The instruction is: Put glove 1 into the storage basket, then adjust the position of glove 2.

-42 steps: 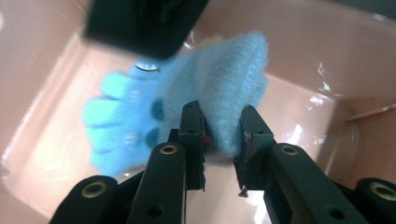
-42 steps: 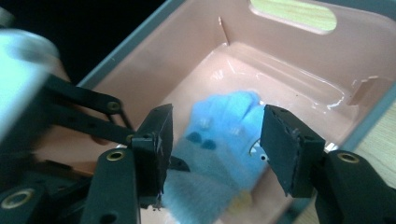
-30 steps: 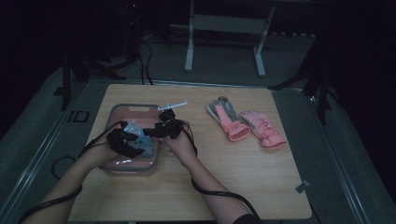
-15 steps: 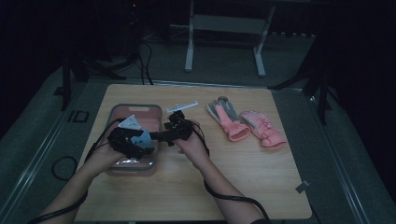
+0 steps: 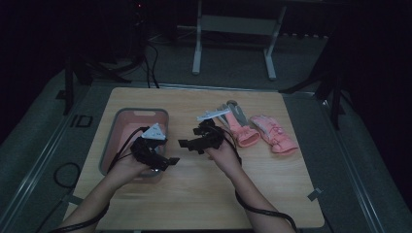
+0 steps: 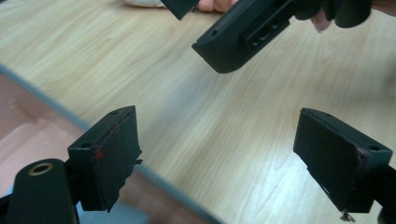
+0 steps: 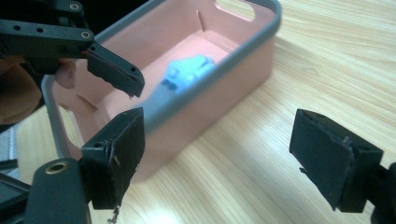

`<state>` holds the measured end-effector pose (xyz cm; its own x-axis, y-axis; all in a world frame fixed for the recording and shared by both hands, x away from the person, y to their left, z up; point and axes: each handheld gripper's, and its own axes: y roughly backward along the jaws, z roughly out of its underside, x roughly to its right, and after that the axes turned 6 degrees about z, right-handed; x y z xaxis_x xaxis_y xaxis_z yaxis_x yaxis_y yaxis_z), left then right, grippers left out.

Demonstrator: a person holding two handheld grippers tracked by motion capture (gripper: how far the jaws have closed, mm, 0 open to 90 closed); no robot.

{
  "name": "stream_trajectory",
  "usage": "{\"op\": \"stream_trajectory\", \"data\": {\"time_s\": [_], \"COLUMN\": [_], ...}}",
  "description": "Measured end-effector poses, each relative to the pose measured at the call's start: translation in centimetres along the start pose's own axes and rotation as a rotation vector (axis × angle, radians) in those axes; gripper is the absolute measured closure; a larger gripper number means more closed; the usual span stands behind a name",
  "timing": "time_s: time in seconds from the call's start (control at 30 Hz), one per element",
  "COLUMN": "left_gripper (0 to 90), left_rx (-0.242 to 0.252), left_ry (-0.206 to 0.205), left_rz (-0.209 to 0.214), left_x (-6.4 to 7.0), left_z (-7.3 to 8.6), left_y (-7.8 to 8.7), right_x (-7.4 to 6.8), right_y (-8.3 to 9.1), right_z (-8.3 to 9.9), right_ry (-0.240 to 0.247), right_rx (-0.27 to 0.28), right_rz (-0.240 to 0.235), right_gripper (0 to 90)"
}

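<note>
Both grippers, left (image 5: 167, 160) & right (image 5: 187, 144), are held wide and empty beside the bin (image 5: 116, 138); next glove (image 5: 240, 128), near desk's far edge, is best approached w/ jaws kept wide.

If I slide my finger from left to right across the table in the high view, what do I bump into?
Pink bin → left gripper → right gripper → first pink glove → second pink glove.
</note>
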<state>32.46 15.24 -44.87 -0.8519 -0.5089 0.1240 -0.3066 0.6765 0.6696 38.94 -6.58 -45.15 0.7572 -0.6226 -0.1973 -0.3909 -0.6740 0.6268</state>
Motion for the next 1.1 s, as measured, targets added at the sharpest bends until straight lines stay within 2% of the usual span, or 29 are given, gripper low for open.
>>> {"op": "stream_trajectory", "data": {"time_s": [0.17,0.23,0.4,0.57,0.67,0.8,0.87,0.93,0.97,1.03,1.07,1.1], "left_gripper": [14.6,14.6,14.6,14.6,14.6,14.2,12.4,7.6,7.3,6.8,4.3,2.1], "left_rx": [-0.004,0.003,0.014,0.027,0.034,0.062,0.057,0.046,0.042,0.032,0.026,0.02], "left_ry": [-0.017,-0.021,-0.036,-0.059,-0.068,-0.058,-0.052,-0.04,-0.046,-0.057,-0.058,-0.062], "left_rz": [0.015,0.037,0.058,0.083,0.091,0.099,0.101,0.124,0.122,0.122,0.128,0.131], "left_x": [1.1,1.5,2.6,3.5,4.1,5.0,5.4,5.8,6.1,6.6,6.8,6.9], "left_z": [-0.5,-0.8,-1.6,-1.8,-1.7,-1.1,-0.8,-0.5,-0.3,0.1,0.3,0.4], "left_y": [-1.4,-1.9,-3.3,-4.6,-5.5,-6.7,-7.5,-8.4,-8.7,-9.4,-9.7,-10.0], "right_x": [1.4,1.9,2.8,4.0,4.8,5.9,6.3,6.7,7.0,7.5,7.9,8.2], "right_y": [1.2,1.6,2.7,3.8,4.7,6.1,6.7,7.3,7.5,8.0,8.2,8.4], "right_z": [1.3,1.9,3.2,4.4,5.2,6.2,6.5,6.9,7.1,7.5,7.6,7.8], "right_ry": [0.004,0.006,0.05,0.036,0.007,-0.038,-0.04,-0.033,-0.023,-0.013,-0.008,-0.006], "right_rx": [-0.017,-0.021,-0.017,-0.016,-0.009,0.032,0.049,0.057,0.052,0.055,0.051,0.051], "right_rz": [0.0,0.003,0.027,0.039,0.041,0.033,0.053,0.064,0.064,0.104,0.111,0.127], "right_gripper": [18.3,14.8,14.2,14.3,14.2,11.6,11.6,11.7,13.9,17.5,22.2,23.2]}}
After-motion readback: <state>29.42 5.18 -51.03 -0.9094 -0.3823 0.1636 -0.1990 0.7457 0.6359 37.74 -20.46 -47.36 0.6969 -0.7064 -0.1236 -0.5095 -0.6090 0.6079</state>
